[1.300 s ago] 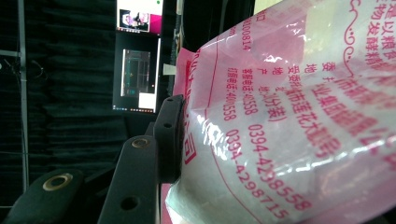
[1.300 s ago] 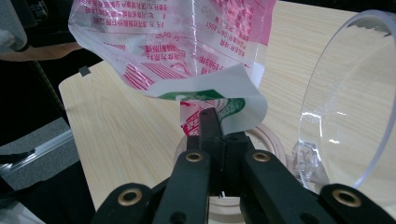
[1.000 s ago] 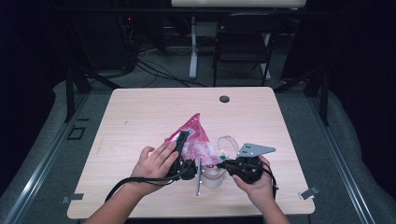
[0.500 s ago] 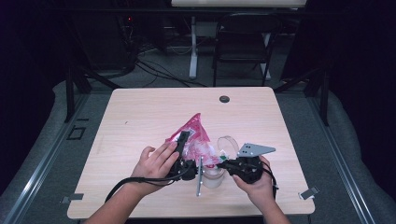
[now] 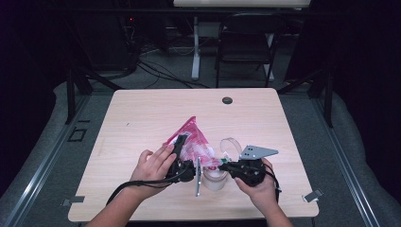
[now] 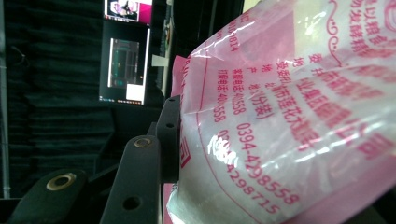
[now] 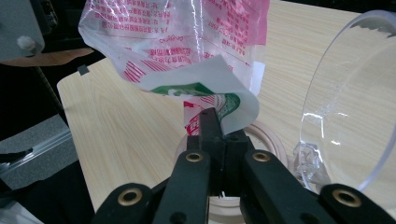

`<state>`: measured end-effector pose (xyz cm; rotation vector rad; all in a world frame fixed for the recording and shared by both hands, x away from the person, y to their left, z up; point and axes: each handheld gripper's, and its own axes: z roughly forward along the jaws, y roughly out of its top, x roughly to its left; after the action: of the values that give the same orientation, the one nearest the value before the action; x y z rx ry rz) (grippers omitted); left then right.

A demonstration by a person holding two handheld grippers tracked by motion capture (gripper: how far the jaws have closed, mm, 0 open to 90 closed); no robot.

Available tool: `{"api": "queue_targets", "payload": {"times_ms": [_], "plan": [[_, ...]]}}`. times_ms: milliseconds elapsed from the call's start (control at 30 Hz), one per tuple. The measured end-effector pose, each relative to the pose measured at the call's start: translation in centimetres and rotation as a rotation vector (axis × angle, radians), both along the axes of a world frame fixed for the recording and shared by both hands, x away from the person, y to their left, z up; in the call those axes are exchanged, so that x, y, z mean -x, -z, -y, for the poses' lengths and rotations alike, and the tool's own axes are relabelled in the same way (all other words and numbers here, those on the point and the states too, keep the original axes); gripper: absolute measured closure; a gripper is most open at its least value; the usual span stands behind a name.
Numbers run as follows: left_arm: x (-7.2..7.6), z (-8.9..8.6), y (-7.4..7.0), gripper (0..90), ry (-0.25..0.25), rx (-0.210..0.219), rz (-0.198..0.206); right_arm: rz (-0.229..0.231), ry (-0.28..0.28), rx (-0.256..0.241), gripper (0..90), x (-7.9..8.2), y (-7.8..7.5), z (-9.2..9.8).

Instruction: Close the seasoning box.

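Plastic, pink and printed with red characters, was the business of the moment: a thin film bag [image 5: 191, 139] hung over the near middle of the wooden table [image 5: 142, 113], stretched between two hand-held tools. At left, the left gripper [image 5: 181, 142] had its jaws clamped on the bag's upper side, the film bulging against the black jaw in its own view [image 6: 289, 121]. The bag looked light, limp and slippery, likely to crumple or slide unless pinched at a doubled edge or seam. Beneath it stood a clear container [image 7: 261, 140] with its hinged clear lid [image 7: 345, 102] tipped open. At right, the right gripper [image 7: 215, 122] was closed on a white-and-green paper sachet [image 7: 205, 81] poking from the bag's mouth, itself a thin, easily torn thing best held by its edge.
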<state>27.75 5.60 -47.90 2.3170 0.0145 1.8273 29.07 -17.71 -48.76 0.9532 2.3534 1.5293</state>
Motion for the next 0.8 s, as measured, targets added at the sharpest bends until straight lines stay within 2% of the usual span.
{"api": "queue_targets", "payload": {"times_ms": [500,633,800], "plan": [[-0.2,-1.3,1.3,65.1,-0.054,0.094,-0.078,0.016,-0.017,0.000,90.0,0.4,-0.4,-0.5],[-0.1,-1.7,1.8,65.1,-0.063,0.124,-0.112,0.020,-0.023,-0.002,90.0,0.5,-0.5,-0.7],[0.0,-1.9,2.6,65.1,-0.072,0.142,-0.137,0.020,-0.027,0.000,90.0,0.6,-0.5,-0.9]]}}
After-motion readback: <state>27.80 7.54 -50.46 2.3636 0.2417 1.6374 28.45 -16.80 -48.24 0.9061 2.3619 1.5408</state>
